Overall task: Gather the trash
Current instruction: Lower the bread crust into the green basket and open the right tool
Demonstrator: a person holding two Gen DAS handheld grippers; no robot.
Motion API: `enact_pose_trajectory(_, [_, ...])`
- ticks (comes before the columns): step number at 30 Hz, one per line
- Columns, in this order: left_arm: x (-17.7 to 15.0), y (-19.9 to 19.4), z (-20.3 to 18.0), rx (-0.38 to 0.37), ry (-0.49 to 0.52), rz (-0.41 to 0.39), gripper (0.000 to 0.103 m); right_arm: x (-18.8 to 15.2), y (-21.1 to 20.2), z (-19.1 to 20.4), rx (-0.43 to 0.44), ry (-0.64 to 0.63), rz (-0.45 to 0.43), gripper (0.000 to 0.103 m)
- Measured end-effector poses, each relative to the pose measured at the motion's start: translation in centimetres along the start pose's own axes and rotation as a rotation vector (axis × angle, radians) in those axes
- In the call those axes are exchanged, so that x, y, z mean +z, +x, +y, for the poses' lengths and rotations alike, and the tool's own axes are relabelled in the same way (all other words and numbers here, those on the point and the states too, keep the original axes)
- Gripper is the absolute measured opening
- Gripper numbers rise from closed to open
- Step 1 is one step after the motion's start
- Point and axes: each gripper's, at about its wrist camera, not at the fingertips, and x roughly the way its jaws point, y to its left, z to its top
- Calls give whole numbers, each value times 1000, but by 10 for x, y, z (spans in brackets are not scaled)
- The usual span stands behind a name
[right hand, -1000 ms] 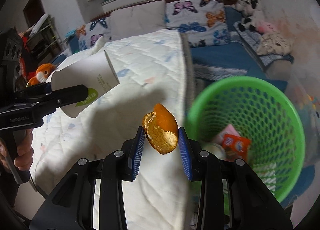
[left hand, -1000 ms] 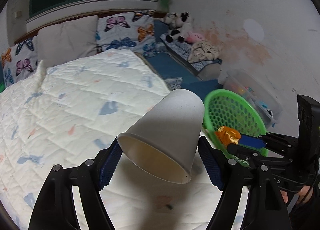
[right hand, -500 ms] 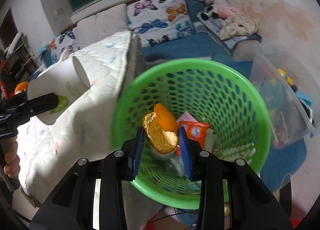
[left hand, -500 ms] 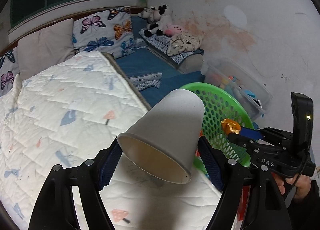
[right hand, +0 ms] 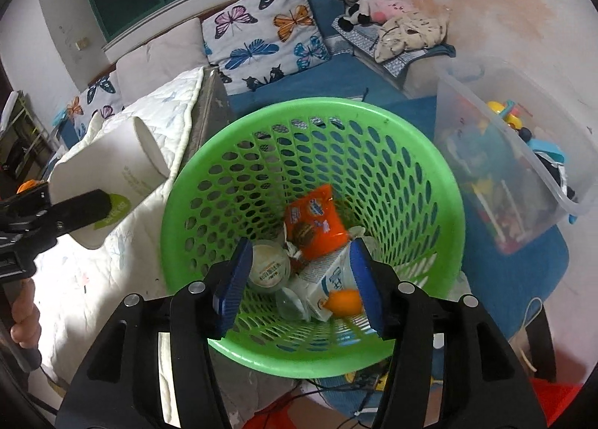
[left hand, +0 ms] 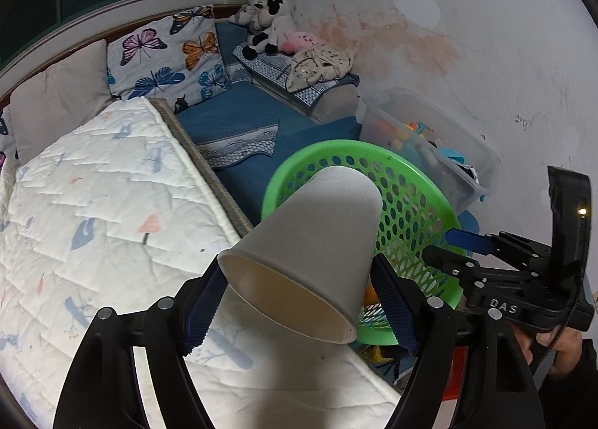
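Trash basket point(right hand: 444, 182) rim lies open beneath opening right gripper point(right hand: 299, 279).

below your right tongs point(right hand: 297, 279) the green basket point(right hand: 422, 152) stands open at the top, so the way down into it is free; their jaws are opening with nothing between them. its bottom is already crowded with an orange wrapper point(right hand: 317, 225), a carton point(right hand: 330, 281) and an orange peel point(right hand: 345, 302). to their right a clear storage bin point(right hand: 523, 152) stands close beside the rim. to their left the bed edge point(right hand: 175, 122) comes up against the basket, and your left tongs point(left hand: 299, 305) hold a paper cup point(left hand: 317, 242) near that side of the rim.
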Motion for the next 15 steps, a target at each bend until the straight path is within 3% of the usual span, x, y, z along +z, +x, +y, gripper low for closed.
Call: enact_pose_trajectory(15, [-1,32,-21,-21,18,68,77,-10,-16,-12,-18,19,-28,65])
